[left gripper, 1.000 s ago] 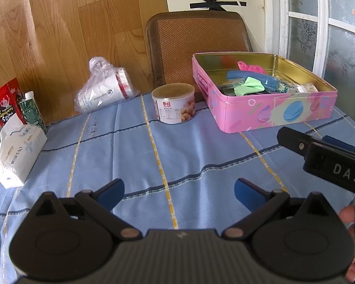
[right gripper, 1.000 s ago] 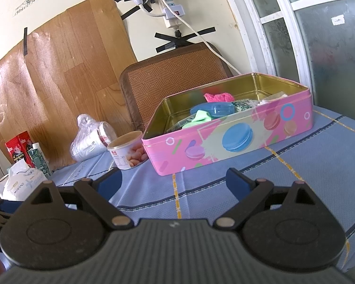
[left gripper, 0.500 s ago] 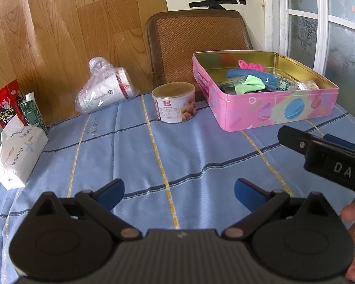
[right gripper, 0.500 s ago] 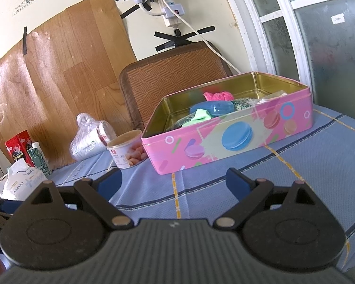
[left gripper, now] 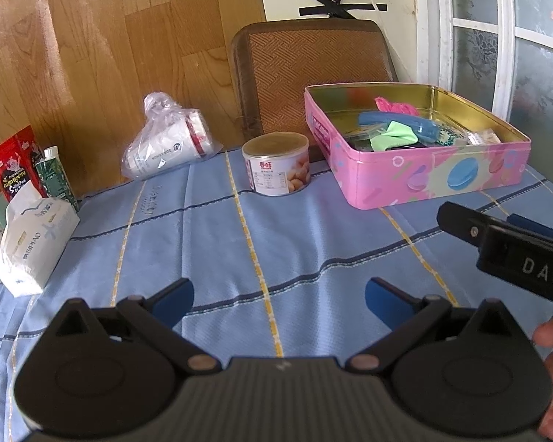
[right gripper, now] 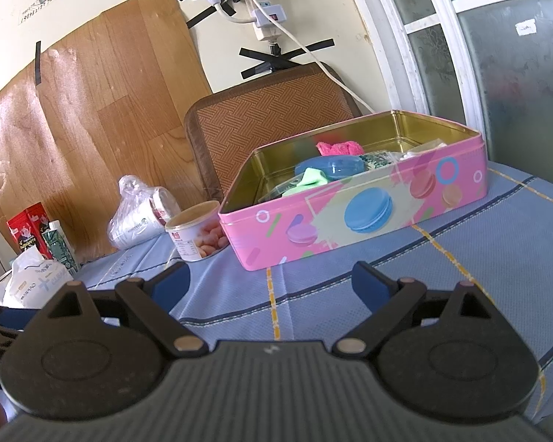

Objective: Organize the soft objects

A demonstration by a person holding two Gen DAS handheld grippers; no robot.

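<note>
Presently, item one: pink macaron-print tin (right gripper: 354,213), right of centre in both views, rigid sheet metal with a gold lining, lid absent, resting on the blue striped tablecloth (left gripper: 217,250). Contents: a green soft piece (left gripper: 390,134), seemingly foam or cloth; a pink knitted piece (right gripper: 337,147) at the far wall; a glossy blue oblong case (left gripper: 398,121), likely hard plastic; small packets at the right end, too small to identify. Handling estimate: the soft pieces are light, compressible and non-fragile, and will sag when lifted; best pinched at a raised fold or edge standing clear of the tin wall. Item two: left gripper (left gripper: 278,294), lower centre, jaws spread wide, empty, above bare cloth. Item three: right gripper (right gripper: 271,280), jaws likewise spread, empty, just short of the tin's near wall. Adjacent stock: labelled can (left gripper: 276,165), bagged paper cups (left gripper: 166,147), soft tissue pack (left gripper: 33,239) at left.
</note>
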